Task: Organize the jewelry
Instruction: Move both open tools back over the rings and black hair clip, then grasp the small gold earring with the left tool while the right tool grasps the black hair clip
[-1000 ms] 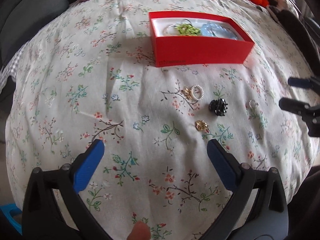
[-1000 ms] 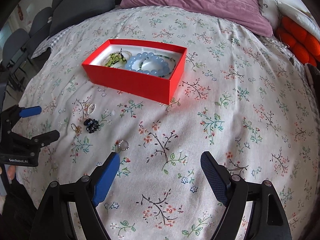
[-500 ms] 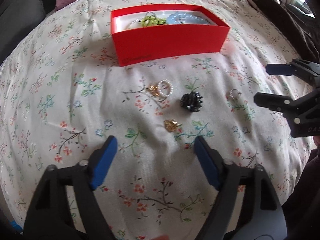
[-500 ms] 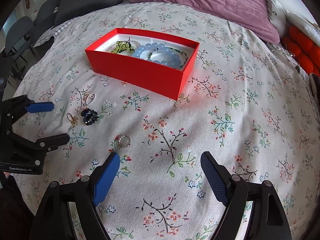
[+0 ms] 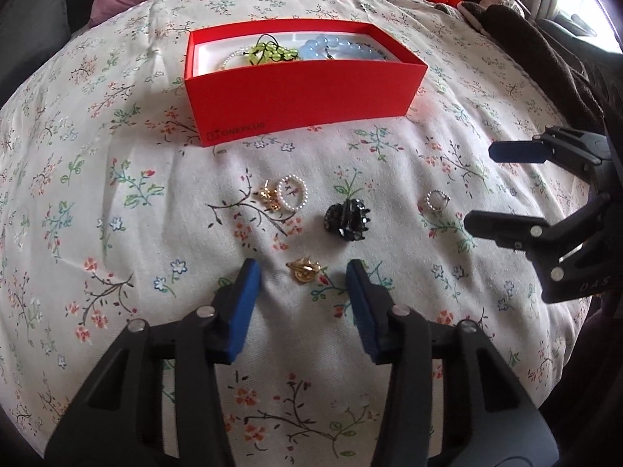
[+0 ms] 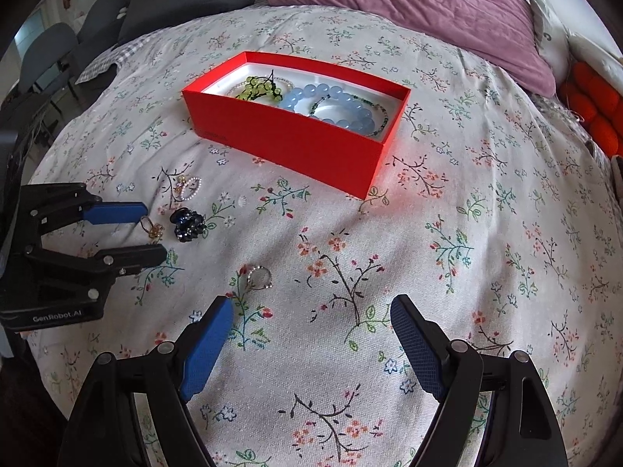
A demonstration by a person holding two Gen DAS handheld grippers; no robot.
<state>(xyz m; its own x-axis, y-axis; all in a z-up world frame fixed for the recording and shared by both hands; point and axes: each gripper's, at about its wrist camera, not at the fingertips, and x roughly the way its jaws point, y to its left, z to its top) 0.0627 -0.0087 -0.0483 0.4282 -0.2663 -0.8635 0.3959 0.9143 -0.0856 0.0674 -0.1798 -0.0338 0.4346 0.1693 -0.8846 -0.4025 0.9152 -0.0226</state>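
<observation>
A red box (image 5: 300, 95) (image 6: 296, 140) on the floral bedspread holds green beads (image 5: 272, 52) and blue bead bracelets (image 6: 335, 103). In front of it lie a gold earring (image 5: 268, 196), a pearl ring (image 5: 293, 192), a black hair claw (image 5: 348, 216) (image 6: 188, 223), a silver ring (image 5: 436, 199) (image 6: 259, 277) and a gold piece (image 5: 304, 269) (image 6: 152, 229). My left gripper (image 5: 301, 272) (image 6: 150, 229) is open, its fingertips on either side of the gold piece. My right gripper (image 6: 311, 315) (image 5: 490, 186) is open and empty, just short of the silver ring.
A purple pillow (image 6: 409, 4) lies at the far end of the bed. Orange cushions (image 6: 595, 101) and a dark brown blanket (image 5: 545, 50) sit at the right side. Dark chairs (image 6: 78, 39) stand beyond the bed's left edge.
My left gripper has moved forward and down and narrowed its opening, so its fingers now flank the gold piece. My right gripper has edged closer to the silver ring, still open.
</observation>
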